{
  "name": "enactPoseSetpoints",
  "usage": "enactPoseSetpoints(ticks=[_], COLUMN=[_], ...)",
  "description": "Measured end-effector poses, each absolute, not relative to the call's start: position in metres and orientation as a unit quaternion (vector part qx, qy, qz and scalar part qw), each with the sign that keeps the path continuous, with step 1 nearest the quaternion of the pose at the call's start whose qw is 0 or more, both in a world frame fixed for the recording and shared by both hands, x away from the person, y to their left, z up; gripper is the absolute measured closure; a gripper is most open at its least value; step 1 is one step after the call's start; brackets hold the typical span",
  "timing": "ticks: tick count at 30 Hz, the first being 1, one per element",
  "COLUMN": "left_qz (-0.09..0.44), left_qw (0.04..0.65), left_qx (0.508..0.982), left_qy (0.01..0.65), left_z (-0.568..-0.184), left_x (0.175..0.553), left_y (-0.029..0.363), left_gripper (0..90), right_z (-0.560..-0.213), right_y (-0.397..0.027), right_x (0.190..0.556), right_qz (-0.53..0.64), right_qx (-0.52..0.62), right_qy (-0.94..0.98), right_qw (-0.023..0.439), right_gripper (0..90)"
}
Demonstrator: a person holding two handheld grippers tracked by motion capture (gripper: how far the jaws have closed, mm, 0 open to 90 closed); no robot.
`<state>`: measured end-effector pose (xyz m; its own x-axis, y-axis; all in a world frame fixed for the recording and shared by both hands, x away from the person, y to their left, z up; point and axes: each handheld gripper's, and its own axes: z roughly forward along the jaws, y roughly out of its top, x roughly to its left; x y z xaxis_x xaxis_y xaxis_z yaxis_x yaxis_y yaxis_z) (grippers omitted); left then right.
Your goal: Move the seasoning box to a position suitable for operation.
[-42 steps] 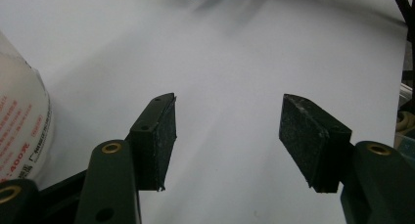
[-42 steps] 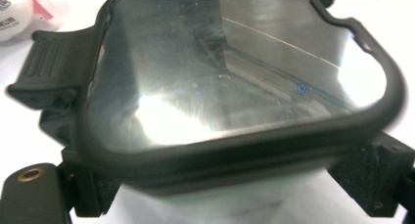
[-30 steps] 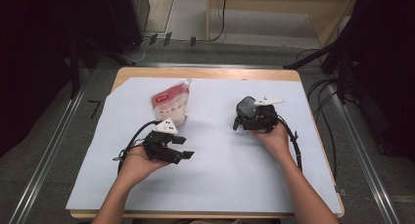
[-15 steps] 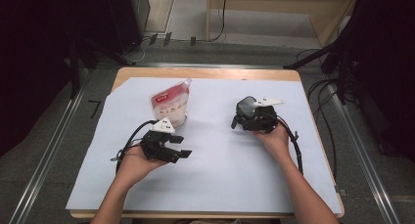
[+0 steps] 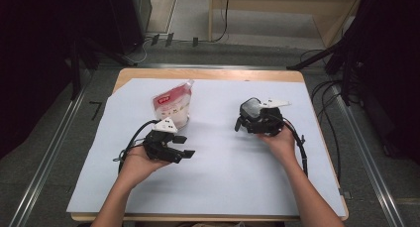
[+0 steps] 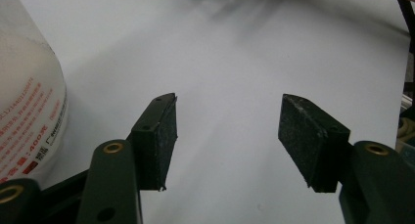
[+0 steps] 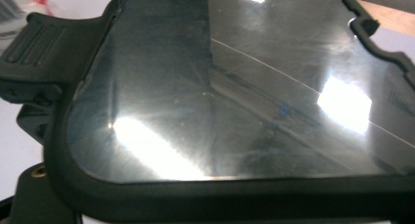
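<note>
- High view: a pouch point(image 5: 172, 107) with a red top and whitish contents lies on the white sheet point(image 5: 223, 187), just beyond the left gripper point(image 5: 185, 146). The right gripper point(image 5: 241, 122) sits well apart, with a dark glossy-lidded box point(image 5: 251, 109) at its front.
- Left gripper view: the jaws stand wide apart with nothing between them; the pouch rests left of the left pad point(image 6: 166, 136), apart from it. Its red print is too blurred to read beyond "400".
- Right gripper view: the box's shiny lid point(image 7: 235, 82) sits close up; whether the jaws grip it I cannot tell.
</note>
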<state>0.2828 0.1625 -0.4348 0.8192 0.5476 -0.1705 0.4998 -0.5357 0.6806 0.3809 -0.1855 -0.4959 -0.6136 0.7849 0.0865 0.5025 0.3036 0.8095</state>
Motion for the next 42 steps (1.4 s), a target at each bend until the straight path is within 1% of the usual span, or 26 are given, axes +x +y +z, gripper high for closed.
enactPoseSetpoints(ticks=[8, 19, 30, 42], left_qz=[0.027, 0.022, 0.023, 0.021], left_qw=[0.379, 0.382, 0.377, 0.379], left_qx=[0.876, 0.875, 0.877, 0.877], left_qy=[0.298, 0.297, 0.297, 0.296], left_z=[-0.434, -0.434, -0.435, -0.436], left_x=[0.288, 0.295, 0.298, 0.298], left_y=[0.159, 0.157, 0.154, 0.153], left_gripper=[41.5, 41.6, 41.7, 41.9], right_z=[-0.486, -0.485, -0.489, -0.498], right_y=[-0.179, -0.17, -0.155, -0.126], right_x=[0.36, 0.34, 0.327, 0.317], right_qz=[0.436, 0.443, 0.445, 0.437], right_qx=[0.388, 0.373, 0.357, 0.33], right_qy=[0.795, 0.801, 0.809, 0.828], right_qw=[0.164, 0.152, 0.143, 0.125], right_gripper=[15.3, 15.3, 15.3, 15.3])
